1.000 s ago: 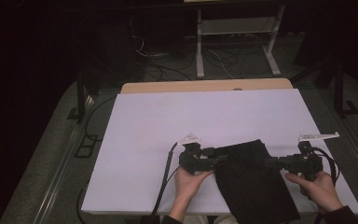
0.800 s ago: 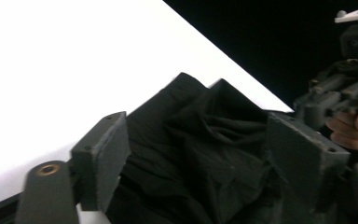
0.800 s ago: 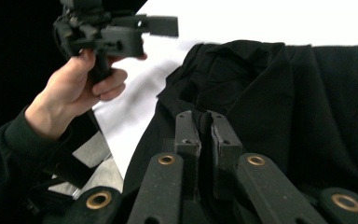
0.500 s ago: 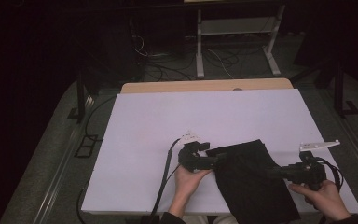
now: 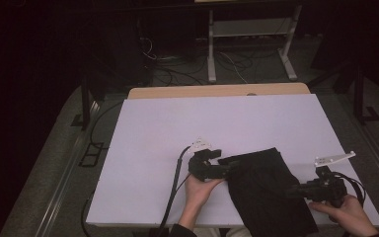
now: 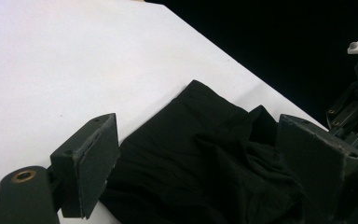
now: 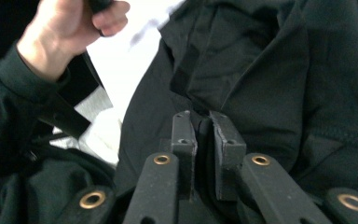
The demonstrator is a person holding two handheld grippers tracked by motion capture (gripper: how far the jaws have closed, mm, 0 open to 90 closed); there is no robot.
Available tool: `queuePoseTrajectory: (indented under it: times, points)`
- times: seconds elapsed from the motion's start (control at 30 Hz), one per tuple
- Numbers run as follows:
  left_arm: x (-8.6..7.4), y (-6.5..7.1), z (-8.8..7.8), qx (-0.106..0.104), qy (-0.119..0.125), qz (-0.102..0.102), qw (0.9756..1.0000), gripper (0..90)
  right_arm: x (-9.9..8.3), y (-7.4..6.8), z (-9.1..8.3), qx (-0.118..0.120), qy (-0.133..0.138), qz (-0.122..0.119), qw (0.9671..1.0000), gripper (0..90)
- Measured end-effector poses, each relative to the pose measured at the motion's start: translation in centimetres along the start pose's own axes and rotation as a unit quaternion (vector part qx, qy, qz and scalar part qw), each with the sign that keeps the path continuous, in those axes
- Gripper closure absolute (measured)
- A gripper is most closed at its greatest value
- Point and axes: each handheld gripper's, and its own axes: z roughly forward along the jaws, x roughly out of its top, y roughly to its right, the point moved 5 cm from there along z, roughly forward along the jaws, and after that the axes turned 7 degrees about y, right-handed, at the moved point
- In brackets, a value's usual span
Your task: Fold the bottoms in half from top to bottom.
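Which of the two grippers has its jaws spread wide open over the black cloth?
The left gripper: its jaws stand wide apart above the black cloth. The right gripper has its jaws pinched nearly together on a fold.

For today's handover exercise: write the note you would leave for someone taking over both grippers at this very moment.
Left gripper: fingers have just been opening; they now stand wide apart at the upper left edge of the black cloth, not pressing it.
Right gripper: shut on a fold of the cloth at its right side.
The cloth lies rumpled on the white table, near the front right, its lower end over the front edge.
Done: the left side is let go.
Left, probably: regrip with the left gripper and spread or fold the cloth; which of the two is unclear.
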Motion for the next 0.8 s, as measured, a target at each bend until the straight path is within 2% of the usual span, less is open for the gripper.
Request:
queuePoseTrajectory:
  times: [0.23,0.33,0.5,0.6,0.8]
  points:
    - [-0.3,0.1,0.2,-0.002,-0.006,0.001,1.0000,13.8,-1.0,0.3,0.6,-0.018,-0.052,-0.014,0.9984,71.3]
    - [-0.3,0.2,0.3,-0.002,-0.008,0.003,1.0000,13.8,-1.0,0.2,0.7,-0.019,-0.056,-0.014,0.9982,62.4]
    - [-0.3,0.2,0.2,-0.002,-0.006,0.005,1.0000,13.8,-0.1,-0.1,0.2,-0.021,-0.035,-0.021,0.9989,45.0]
    - [-0.3,0.2,0.1,-0.001,-0.006,0.004,1.0000,13.8,0.9,-0.1,-0.2,-0.023,-0.011,-0.023,0.9994,41.2]
    - [-0.2,0.2,0.0,-0.001,-0.006,0.006,1.0000,13.7,3.3,0.0,-0.7,-0.020,0.026,-0.039,0.9987,39.6]
